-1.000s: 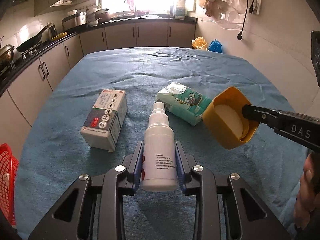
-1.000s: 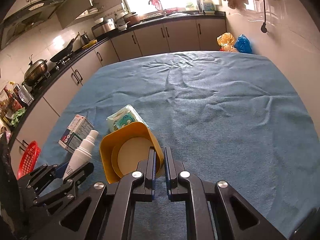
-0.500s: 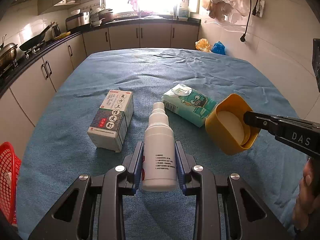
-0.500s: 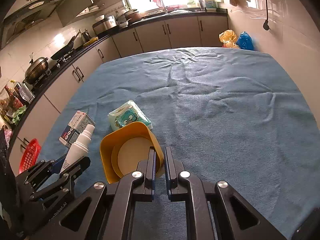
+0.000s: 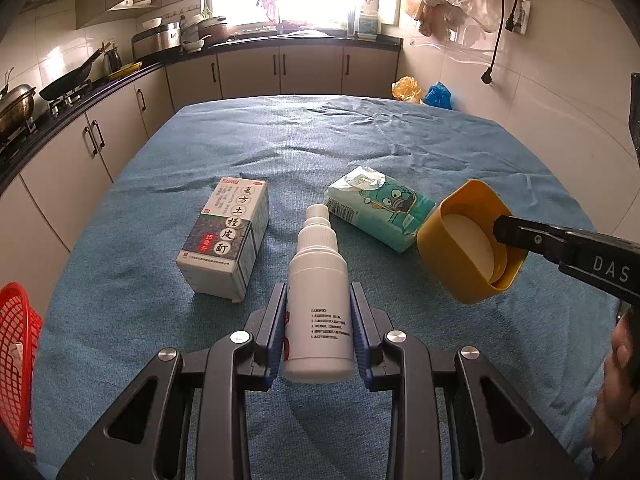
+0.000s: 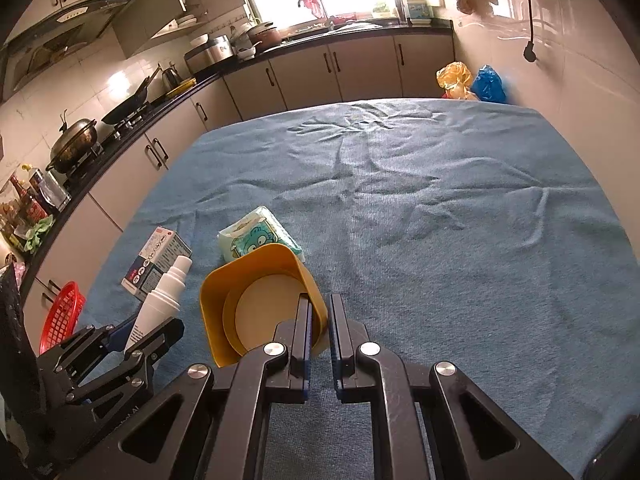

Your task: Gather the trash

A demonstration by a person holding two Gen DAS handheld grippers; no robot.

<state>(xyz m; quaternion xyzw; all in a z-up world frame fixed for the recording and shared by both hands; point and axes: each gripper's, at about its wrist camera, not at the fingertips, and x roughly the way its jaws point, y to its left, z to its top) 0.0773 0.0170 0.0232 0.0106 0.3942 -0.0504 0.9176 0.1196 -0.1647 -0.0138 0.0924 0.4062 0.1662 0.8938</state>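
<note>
Compared with a second ago, almost nothing is moving: both hands are keeping still, and only my view is drifting a little, so the red basket (image 5: 16, 364) is showing slightly more at the bench's left edge.

I am holding the left tool (image 5: 318, 320) closed on a white spray bottle (image 5: 318, 280). Its blue pads are pressing the bottle's lower body from both sides. The bottle's long axis is running straight away from me along the fingers, nozzle at the far end, base nearest the camera, and it is hanging clear above the blue cloth covering the bench (image 5: 360, 152).

I am holding the right tool (image 6: 319, 320) clamped as tight as it goes on the wall of a yellow cup (image 6: 256, 296), one finger inside the rim and one outside. The cup is tipped on its side, mouth towards me, with a pale disc showing at its bottom.

The relation that matters next, as I judge it: the basket is sitting low, off the left side of the bench, so the left tool is much the nearer and the right must cross over.

Counting: one bottle, one cup, one basket. Lying on the cloth are one medicine box (image 5: 226, 240), printed face up, and one teal tissue pack (image 5: 380, 208) beside the cup. That is four pieces of trash, two lifted and two waiting.
</note>
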